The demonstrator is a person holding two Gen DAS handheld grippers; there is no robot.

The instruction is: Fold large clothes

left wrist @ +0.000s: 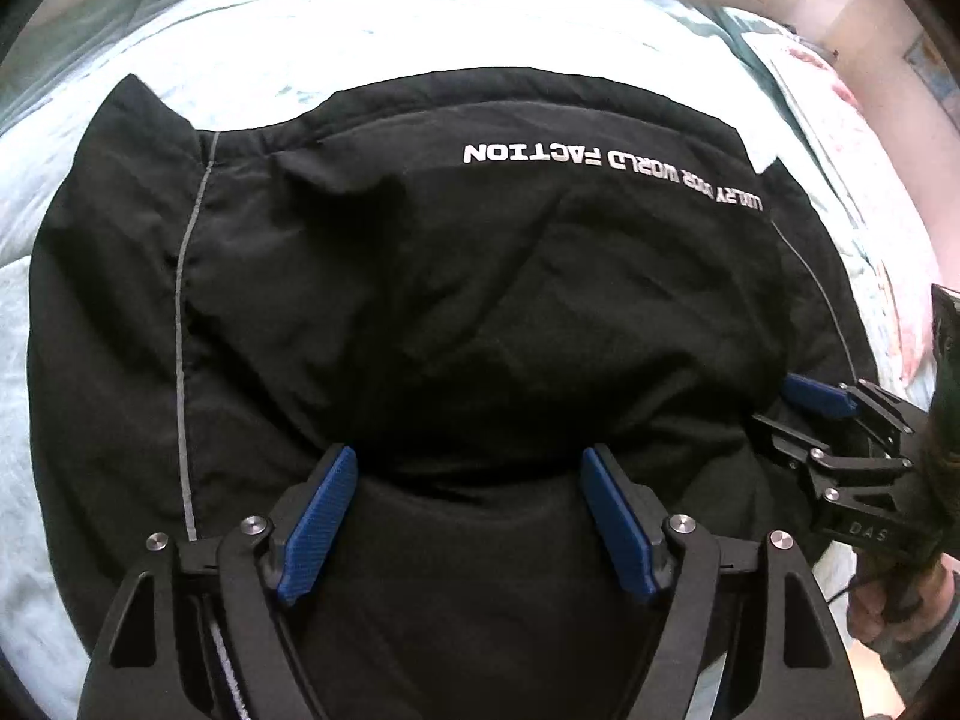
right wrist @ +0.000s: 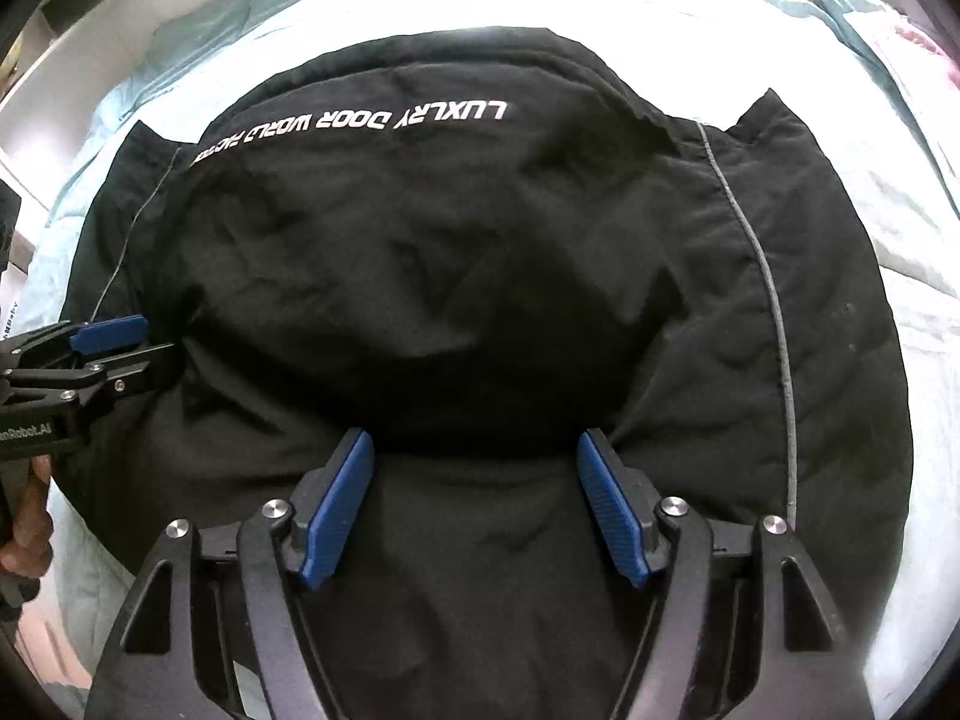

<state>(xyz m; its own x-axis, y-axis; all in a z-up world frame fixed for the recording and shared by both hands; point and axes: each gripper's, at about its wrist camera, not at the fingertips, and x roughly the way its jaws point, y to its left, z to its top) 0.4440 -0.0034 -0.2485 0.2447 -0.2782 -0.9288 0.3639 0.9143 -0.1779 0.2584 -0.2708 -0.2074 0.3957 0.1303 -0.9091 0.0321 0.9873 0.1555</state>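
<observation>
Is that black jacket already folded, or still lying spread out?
Partly folded. The black jacket has a doubled layer whose fold edge lies at both open grippers, while its sides still spread over the bedding.

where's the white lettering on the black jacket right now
The white lettering runs across the far part of the black jacket spread on the pale bedcover, upside down in both wrist views, beyond both open grippers.

A black jacket (right wrist: 456, 276) with white lettering (right wrist: 354, 123) is lying folded on the pale bed (right wrist: 900, 324). The right gripper (right wrist: 474, 450) is hovering over the jacket's near fold, fingers (right wrist: 336, 504) spread, while the left gripper (right wrist: 129, 348) is reaching in at the jacket's left edge.
</observation>
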